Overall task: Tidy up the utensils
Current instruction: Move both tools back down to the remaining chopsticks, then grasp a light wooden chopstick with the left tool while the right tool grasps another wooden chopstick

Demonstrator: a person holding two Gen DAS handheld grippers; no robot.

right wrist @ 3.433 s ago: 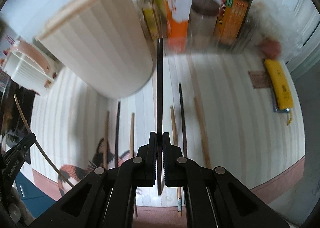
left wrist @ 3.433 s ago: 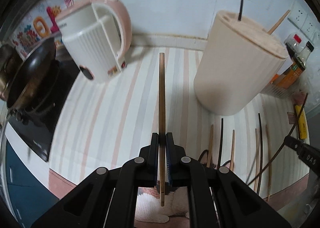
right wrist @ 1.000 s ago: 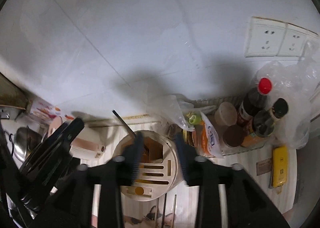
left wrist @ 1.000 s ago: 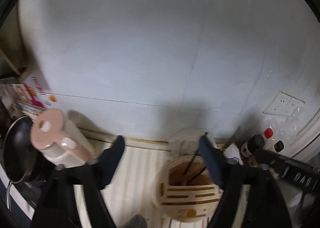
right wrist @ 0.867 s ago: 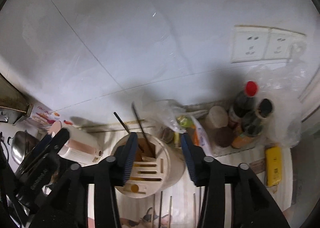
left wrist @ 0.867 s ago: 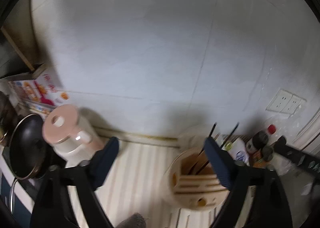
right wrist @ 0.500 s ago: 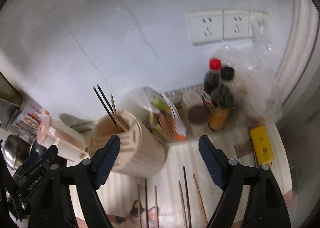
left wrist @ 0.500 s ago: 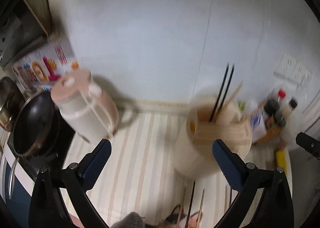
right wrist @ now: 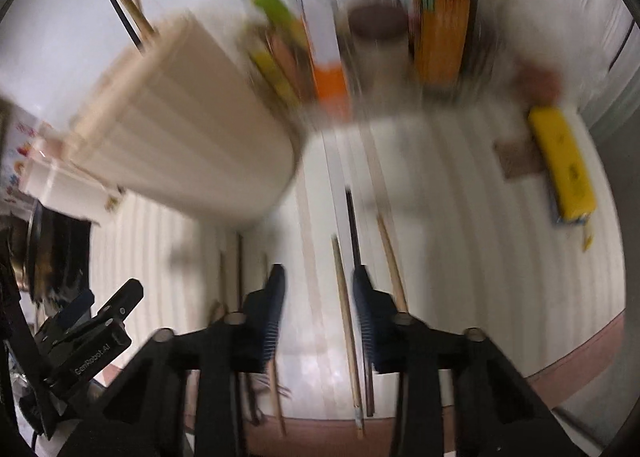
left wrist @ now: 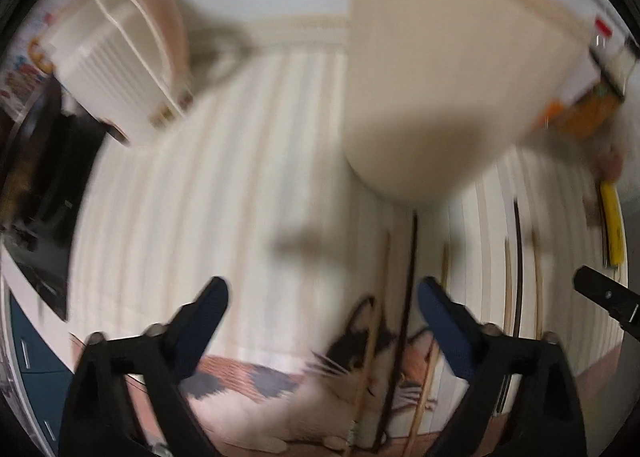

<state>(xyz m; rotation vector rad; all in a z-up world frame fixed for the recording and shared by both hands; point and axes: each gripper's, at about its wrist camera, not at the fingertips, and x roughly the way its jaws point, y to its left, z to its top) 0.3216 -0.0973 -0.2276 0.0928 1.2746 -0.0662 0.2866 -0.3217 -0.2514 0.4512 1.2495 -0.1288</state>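
Note:
A cream utensil holder (left wrist: 440, 89) stands on the striped counter, with chopsticks (right wrist: 124, 5) sticking out of its top. Several wooden and black chopsticks (left wrist: 408, 281) lie loose on the counter in front of it; they also show in the right wrist view (right wrist: 348, 277). My left gripper (left wrist: 322, 297) is wide open and empty, low over the left chopsticks. My right gripper (right wrist: 318, 277) is open and empty, low over a wooden chopstick. Both views are blurred by motion.
A pink and white kettle (left wrist: 124, 57) stands at the back left beside a black stove (left wrist: 44, 185). Sauce bottles and packets (right wrist: 400, 37) crowd the back right. A yellow object (right wrist: 564, 165) lies at the right. A cat-print mat (left wrist: 340, 385) lies along the front edge.
Both grippers held a chopstick 3.4 s ago, opened above the holder, and have since dropped from high above it down to the loose chopsticks on the counter.

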